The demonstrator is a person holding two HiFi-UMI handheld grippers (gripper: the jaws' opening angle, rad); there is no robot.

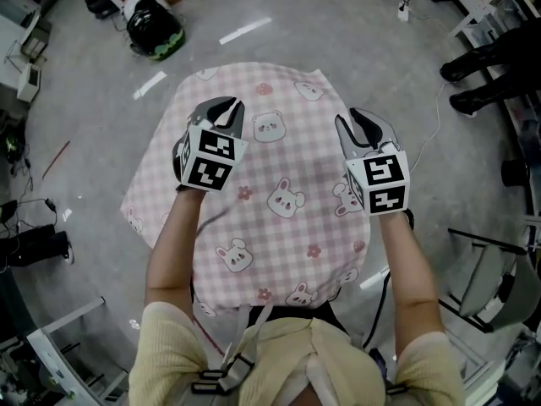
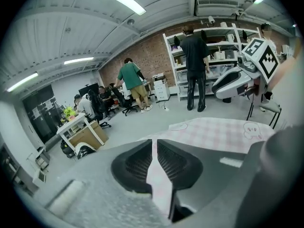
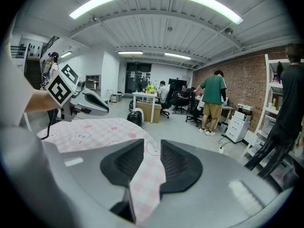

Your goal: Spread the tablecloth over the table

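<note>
Pinching pink checked tablecloth [image 1: 279,218]: left claw [image 1: 223,110], right claw [image 1: 358,127] clenched on opposite sides, held apart, likely to keep it spread; table not visible.

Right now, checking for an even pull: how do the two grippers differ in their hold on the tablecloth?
The left gripper pinches a thin fold of the tablecloth; the right gripper grips a wider strip. The left gripper sits in from the cloth's left edge, the right gripper at its right edge. Both are shut on it.
</note>
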